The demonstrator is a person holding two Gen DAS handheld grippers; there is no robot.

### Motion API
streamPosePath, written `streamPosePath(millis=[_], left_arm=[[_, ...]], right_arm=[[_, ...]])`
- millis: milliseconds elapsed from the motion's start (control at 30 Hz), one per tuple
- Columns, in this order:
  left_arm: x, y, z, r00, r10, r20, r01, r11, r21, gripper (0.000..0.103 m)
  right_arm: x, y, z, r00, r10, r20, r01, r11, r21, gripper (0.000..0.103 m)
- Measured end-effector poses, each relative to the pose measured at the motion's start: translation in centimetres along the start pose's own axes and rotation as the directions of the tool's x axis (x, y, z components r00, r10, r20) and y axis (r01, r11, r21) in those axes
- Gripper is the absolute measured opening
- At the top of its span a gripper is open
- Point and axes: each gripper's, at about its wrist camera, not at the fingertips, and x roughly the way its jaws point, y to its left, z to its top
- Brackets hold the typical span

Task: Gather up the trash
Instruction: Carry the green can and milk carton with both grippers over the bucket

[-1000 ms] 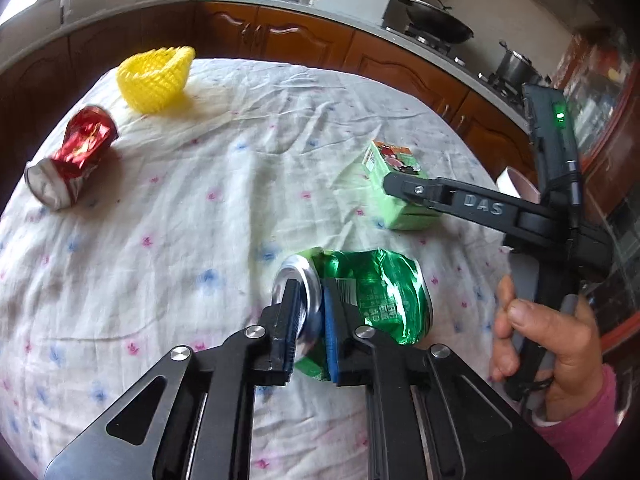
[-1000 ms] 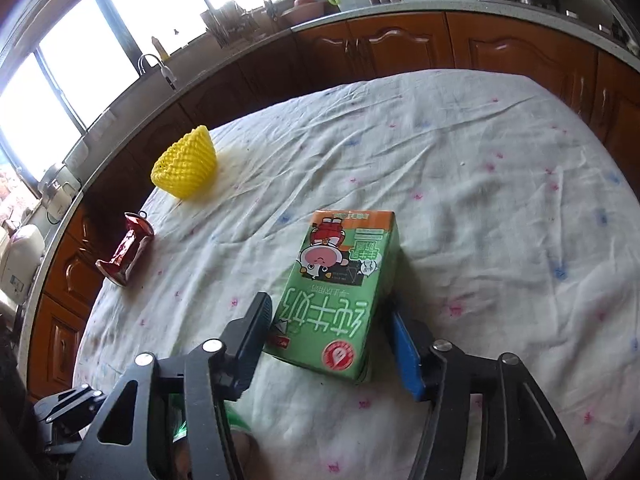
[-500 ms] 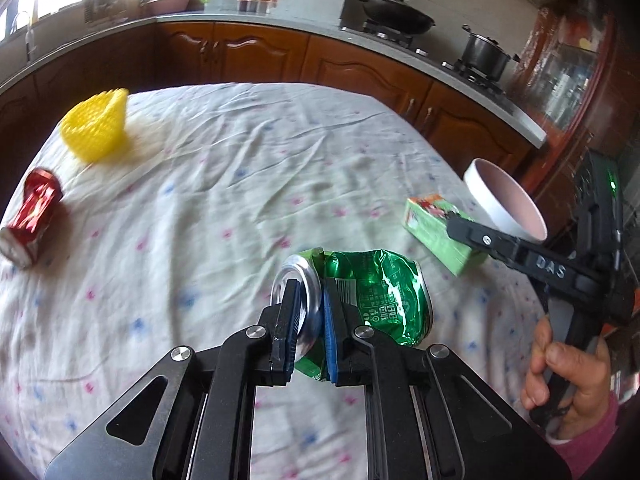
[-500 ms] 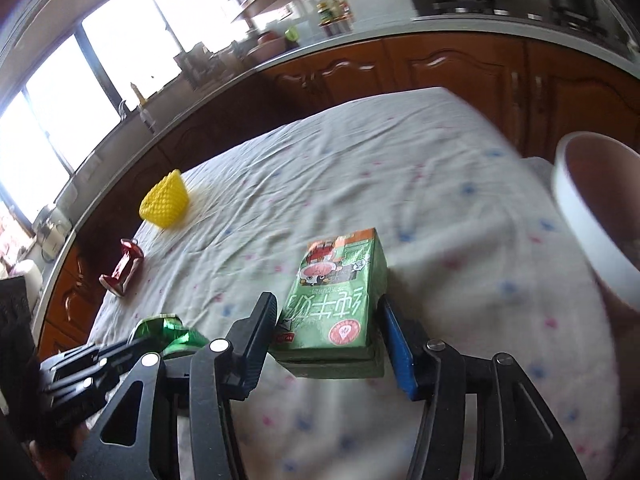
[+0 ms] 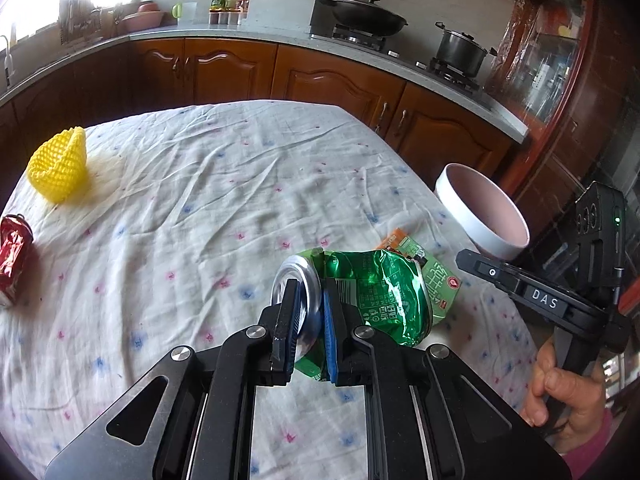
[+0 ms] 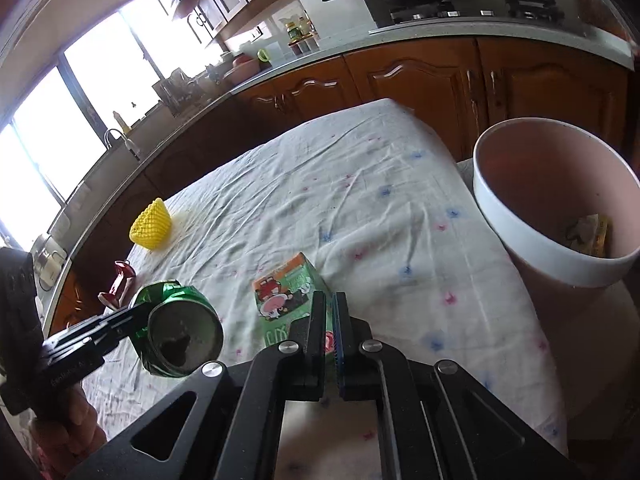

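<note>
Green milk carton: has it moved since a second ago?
Yes. In the left wrist view the milk carton has gone away from the yellow foam net, across the tablecloth to the edge by the pink bin.

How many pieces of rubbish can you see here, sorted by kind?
Crushed cans: 2, the green can and the red can
Milk carton: 1
Yellow foam net: 1
Total: 4, not counting the scraps already inside the pink bin, which are too hidden to count.

A crushed shiny green metal can [image 5: 372, 292], a green-and-orange cartoon-printed paper carton [image 6: 286, 300], a yellow foam net [image 5: 60, 170], a white cloth with pink and blue flecks [image 5: 224, 184].
</note>
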Motion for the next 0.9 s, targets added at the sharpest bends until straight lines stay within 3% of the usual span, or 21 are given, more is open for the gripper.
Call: streamPosePath(millis=[33, 133, 167, 200, 233, 500, 533, 567, 600, 700, 900], left_arm=[[0.0, 0.2, 0.0, 1.0, 0.003, 0.0, -0.003, 1.0, -0.004, 0.01], [-0.2, 0.9, -0.1, 1.0, 0.014, 0.001, -0.014, 1.0, -0.015, 0.01], [-0.2, 1.2, -0.1, 1.0, 0.017, 0.0, -0.017, 1.0, -0.02, 0.01], [-0.2, 1.6, 0.0, 1.0, 0.02, -0.001, -0.02, 0.999, -0.027, 0.01], [-0.2, 1.9, -0.1, 1.0, 0.024, -0.003, -0.024, 0.999, -0.035, 0.01], [-0.1, 2.2, 0.1, 1.0, 0.021, -0.002, -0.021, 0.999, -0.051, 0.01], [0.0, 2.1, 0.3, 1.0, 0.018, -0.001, -0.018, 0.999, -0.048, 0.01], [0.0, 1.9, 0.4, 1.0, 0.015, -0.001, -0.015, 0.999, -0.046, 0.01], [0.1, 1.7, 0.6, 1.0, 0.011, 0.001, -0.011, 0.999, -0.043, 0.01], [0.4, 0.9, 1.0, 1.0, -0.001, 0.002, 0.001, 1.0, -0.03, 0.01], [1.3, -2.3, 2.4, 0.999, -0.05, 0.006, 0.049, 0.999, 0.021, 0.01]], right_arm=[[0.0, 0.0, 0.0, 1.0, 0.002, -0.002, -0.002, 1.0, -0.004, 0.004], [-0.1, 0.3, 0.0, 1.0, 0.005, 0.002, -0.005, 1.0, -0.02, 0.018], [0.0, 0.4, 0.1, 1.0, 0.015, -0.004, -0.015, 1.0, -0.024, 0.046], [0.1, 0.7, 0.1, 0.999, 0.037, -0.008, -0.037, 0.999, -0.038, 0.066], [0.2, 1.2, 0.0, 0.999, 0.041, -0.01, -0.042, 0.996, -0.073, 0.068], [3.9, 4.0, 0.2, 0.99, -0.06, -0.125, 0.016, 0.947, -0.322, 0.067], [4.5, 4.0, 0.0, 0.986, -0.068, -0.15, 0.014, 0.942, -0.336, 0.064], [4.9, 4.0, -0.2, 0.984, -0.072, -0.165, 0.011, 0.938, -0.345, 0.052], [5.2, 3.9, -0.5, 0.981, -0.076, -0.176, 0.009, 0.935, -0.354, 0.052], [4.4, 3.2, -0.8, 0.986, -0.054, -0.156, 0.001, 0.946, -0.324, 0.05], [0.3, -1.1, -0.4, 0.999, -0.013, -0.051, 0.006, 0.991, -0.135, 0.049]])
